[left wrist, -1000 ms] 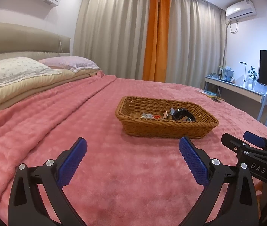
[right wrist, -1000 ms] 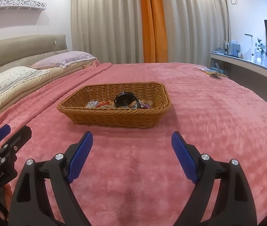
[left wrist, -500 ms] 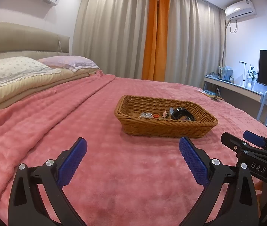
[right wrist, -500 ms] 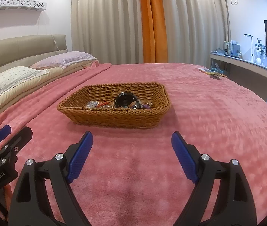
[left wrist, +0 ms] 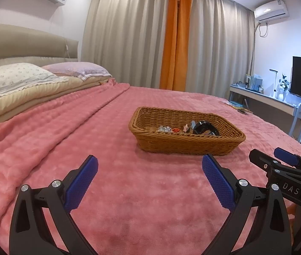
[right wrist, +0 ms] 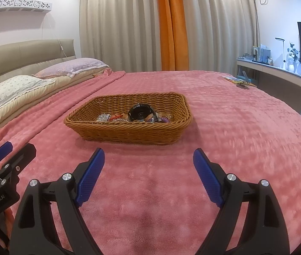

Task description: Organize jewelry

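A brown wicker basket [left wrist: 188,142] [right wrist: 129,130] sits on the pink bedspread [left wrist: 129,191] in front of both grippers. Inside lie a round black box [left wrist: 204,127] [right wrist: 140,113], a silvery piece [left wrist: 164,129] [right wrist: 102,117], a red piece [left wrist: 176,130] and a purple piece [right wrist: 165,119]. My left gripper [left wrist: 149,176] is open and empty, a short way before the basket. My right gripper [right wrist: 148,167] is open and empty too, level with it; it shows at the right edge of the left wrist view [left wrist: 286,165].
Pillows [left wrist: 18,78] and a padded headboard are at the left. Small items [right wrist: 240,81] lie at the bed's far right edge. A desk [right wrist: 277,70] with a lamp, a plant and a TV stands at the right. Curtains hang behind.
Both views have shifted very slightly; the basket sits a touch lower and nearer in the frames. Both grippers stay open and empty.
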Motion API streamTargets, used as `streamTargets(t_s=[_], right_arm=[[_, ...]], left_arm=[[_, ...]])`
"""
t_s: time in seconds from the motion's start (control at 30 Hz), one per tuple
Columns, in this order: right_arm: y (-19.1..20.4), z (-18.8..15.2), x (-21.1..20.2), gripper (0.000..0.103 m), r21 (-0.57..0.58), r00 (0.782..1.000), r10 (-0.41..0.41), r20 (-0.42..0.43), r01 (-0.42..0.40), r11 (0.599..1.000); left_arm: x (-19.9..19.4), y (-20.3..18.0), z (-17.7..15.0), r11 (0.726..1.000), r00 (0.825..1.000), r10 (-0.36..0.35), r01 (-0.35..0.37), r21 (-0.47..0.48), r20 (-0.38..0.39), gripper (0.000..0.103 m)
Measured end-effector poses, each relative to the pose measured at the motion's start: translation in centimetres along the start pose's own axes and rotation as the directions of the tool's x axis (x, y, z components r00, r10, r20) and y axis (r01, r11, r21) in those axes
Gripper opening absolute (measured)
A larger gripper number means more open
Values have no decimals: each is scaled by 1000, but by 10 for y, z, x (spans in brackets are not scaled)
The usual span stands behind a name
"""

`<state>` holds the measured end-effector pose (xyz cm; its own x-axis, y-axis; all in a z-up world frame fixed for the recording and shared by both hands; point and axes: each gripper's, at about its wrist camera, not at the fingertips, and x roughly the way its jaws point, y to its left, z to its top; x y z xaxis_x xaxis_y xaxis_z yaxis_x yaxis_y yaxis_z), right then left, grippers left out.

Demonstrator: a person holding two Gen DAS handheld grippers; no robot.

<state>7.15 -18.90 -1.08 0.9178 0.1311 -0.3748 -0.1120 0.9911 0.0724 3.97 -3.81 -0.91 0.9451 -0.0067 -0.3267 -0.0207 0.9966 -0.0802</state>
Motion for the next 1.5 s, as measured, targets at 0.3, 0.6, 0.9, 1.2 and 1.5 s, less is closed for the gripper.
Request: streamTargets(t_s=[0.3,0.6,0.9,1.2,1.5], right_arm=[[1,-1,0,81,-6,1000,-2,1,2,1000],[2,-1,-1,81,-8,1000,-3,4,3,1000],[4,0,-3,81,-7,1000,-1,12,1,1000],[5,1,-3,81,-8,1000,0,13,1,1000],[5,0,-3,81,-8,1000,-1,14,1,1000]], left_arm=[[1,-1,-1,1000,1000,1,-1,-5,0,95],[0,-1,-1,1000,1000,2,-2,-6,1,95],[0,-1,-1,1000,1000,1,-1,-8,1,95],[1,-1,-2,1000,1000,5,-5,-5,0,95],[-2,1,0,1000,1000,21,-21,2,5,95]])
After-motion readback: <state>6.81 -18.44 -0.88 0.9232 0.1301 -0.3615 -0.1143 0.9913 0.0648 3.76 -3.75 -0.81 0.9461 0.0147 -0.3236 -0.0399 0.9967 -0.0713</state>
